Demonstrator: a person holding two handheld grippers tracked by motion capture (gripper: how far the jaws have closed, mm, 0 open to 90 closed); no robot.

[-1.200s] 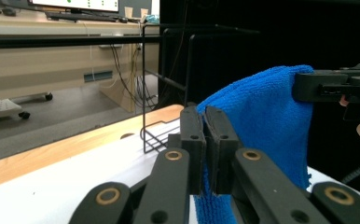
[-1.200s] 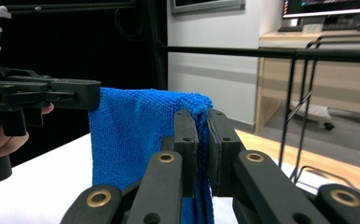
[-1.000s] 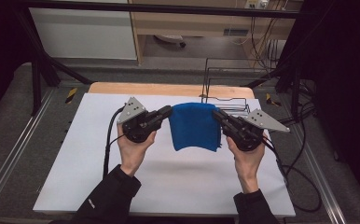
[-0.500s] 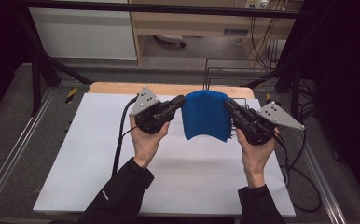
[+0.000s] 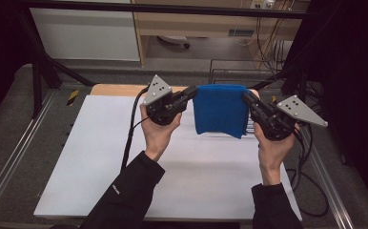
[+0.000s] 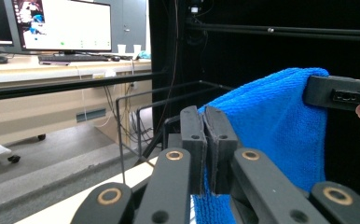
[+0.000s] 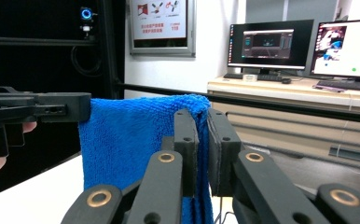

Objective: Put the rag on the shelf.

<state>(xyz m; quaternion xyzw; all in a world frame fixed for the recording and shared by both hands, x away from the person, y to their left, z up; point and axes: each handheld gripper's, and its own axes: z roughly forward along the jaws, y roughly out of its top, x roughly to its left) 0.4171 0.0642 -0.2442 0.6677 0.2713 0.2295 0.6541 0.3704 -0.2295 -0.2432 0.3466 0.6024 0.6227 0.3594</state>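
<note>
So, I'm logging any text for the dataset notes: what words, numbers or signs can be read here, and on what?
"119": on the wall poster in the right gripper view, below a line of characters too small to read.
Monitors on the desk: screen text too blurred to read.
Sleeve label in the high view: too small to read.
Blue towel: no text.

The white worktop (image 5: 101,157) lies bare below and to both sides of the hands, so a gripper could pass freely there. The blue towel (image 5: 220,112) hangs stretched between the left gripper (image 5: 191,91) and the right gripper (image 5: 245,97), blocking the way straight across between them. Behind the towel, a black wire rack (image 5: 230,67) stands at the worktop's far edge and closes that side. Dark frame posts (image 5: 39,81) flank the worktop's outer sides.
</note>
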